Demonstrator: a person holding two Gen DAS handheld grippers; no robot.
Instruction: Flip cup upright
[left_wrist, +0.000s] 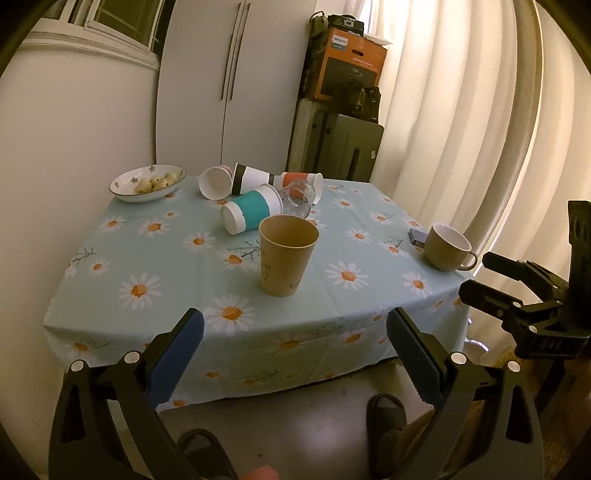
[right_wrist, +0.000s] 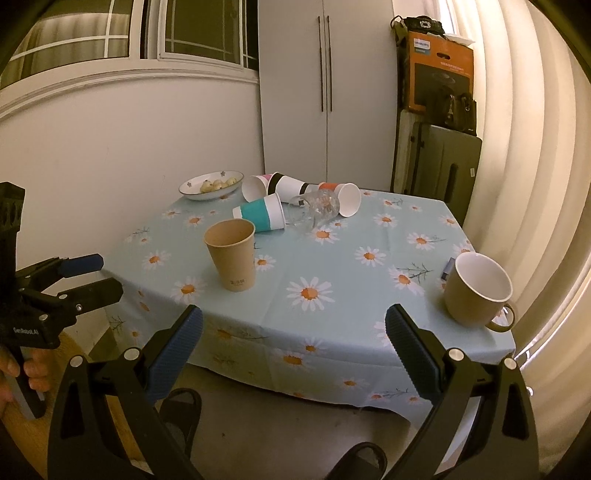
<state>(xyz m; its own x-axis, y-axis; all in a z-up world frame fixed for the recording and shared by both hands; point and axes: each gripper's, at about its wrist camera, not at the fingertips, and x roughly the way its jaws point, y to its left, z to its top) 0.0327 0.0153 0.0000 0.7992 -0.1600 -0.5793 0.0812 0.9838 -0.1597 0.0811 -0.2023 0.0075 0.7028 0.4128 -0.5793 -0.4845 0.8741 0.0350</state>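
Two grippers, left gripper (left_wrist: 295, 332) and right gripper (right_wrist: 293, 328), hang spread wide and empty off the table's (left_wrist: 147, 325) near edge; the kraft paper cup (left_wrist: 286, 254) stands upright beyond them, well apart.

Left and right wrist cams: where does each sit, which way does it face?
Left wrist: on the left tool, off the table's near edge, facing the brown cup; own open fingers, the right tool at right and slippers show.
Right wrist: on the right tool, same edge, further right, mug close; own open fingers, the left tool at left.
Shared: table, both cups, tipped pile.
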